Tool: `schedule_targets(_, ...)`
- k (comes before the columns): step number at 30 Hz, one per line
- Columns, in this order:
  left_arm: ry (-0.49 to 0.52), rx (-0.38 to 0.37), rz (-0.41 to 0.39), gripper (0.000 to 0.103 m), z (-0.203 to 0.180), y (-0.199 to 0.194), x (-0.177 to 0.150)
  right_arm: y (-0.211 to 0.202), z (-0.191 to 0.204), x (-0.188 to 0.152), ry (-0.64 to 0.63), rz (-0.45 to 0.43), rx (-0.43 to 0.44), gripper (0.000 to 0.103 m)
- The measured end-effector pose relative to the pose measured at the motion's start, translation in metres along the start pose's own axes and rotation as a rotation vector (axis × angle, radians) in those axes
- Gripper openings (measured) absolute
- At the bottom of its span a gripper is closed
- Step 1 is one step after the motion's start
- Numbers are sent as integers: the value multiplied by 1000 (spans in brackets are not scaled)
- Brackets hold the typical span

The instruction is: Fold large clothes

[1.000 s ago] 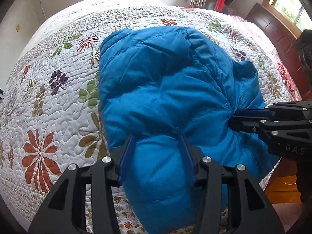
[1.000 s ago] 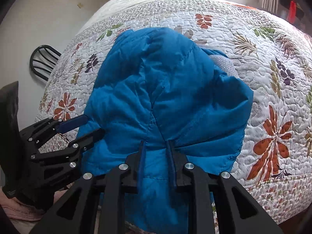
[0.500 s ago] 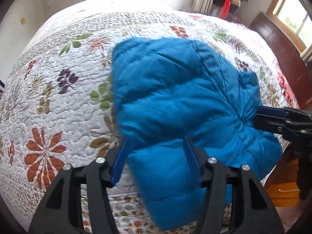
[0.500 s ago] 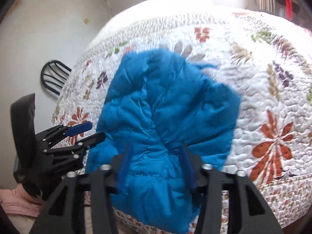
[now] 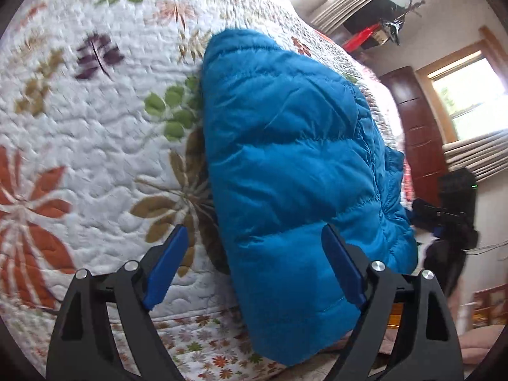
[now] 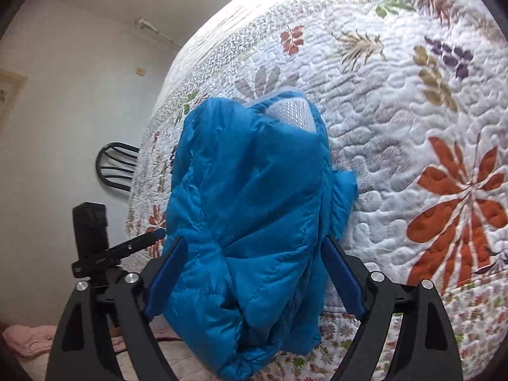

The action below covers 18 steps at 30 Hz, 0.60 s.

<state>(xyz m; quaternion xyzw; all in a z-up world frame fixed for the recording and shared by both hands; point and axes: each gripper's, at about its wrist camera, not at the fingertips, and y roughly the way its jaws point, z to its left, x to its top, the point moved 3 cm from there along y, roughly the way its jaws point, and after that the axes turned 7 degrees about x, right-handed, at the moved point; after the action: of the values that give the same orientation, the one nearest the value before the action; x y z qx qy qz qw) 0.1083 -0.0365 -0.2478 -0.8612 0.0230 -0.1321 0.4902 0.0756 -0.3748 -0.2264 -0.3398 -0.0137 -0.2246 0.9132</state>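
A blue puffer jacket [image 5: 285, 158] lies folded on the floral quilt [image 5: 95, 127], its near end hanging over the bed's edge. My left gripper [image 5: 255, 266] is wide and its jaws are opening. The jacket's near end sits between the blue pads [image 5: 168, 266], which do not press on it. In the right wrist view the jacket [image 6: 247, 206] shows a patch of grey lining [image 6: 292, 111] at its far end. My right gripper [image 6: 254, 273] also has its jaws opening around the hanging end, without gripping it. The left gripper [image 6: 117, 250] shows at the left there.
The quilt [image 6: 412, 127] covers the whole bed. A black chair back [image 6: 117, 165] stands by the white wall, and a pink cloth [image 6: 28, 339] lies on the floor. A dark wooden panel [image 5: 419, 127] and a window [image 5: 470, 89] are past the bed.
Both grippers have let go of the jacket's near end and their jaws have spread wide. Both have pulled back and rolled, and the jacket now hangs over the bed edge.
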Motion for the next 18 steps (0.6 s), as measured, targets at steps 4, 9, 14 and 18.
schedule_targets(4, -57, -115, 68, 89, 13, 27, -3, 14, -29, 0, 88, 28, 81, 89)
schedule_targets(9, -93, -279, 103, 89, 14, 48, -1, 30, -47, -3, 143, 50, 154, 95)
schedule_targets(14, -36, -323, 127, 93, -7, 65, 1, 39, -53, -4, 156, 42, 198, 100)
schedule_targets(18, -6, -331, 129, 94, -20, 72, 1, 46, -44, -7, 138, 51, 235, 87)
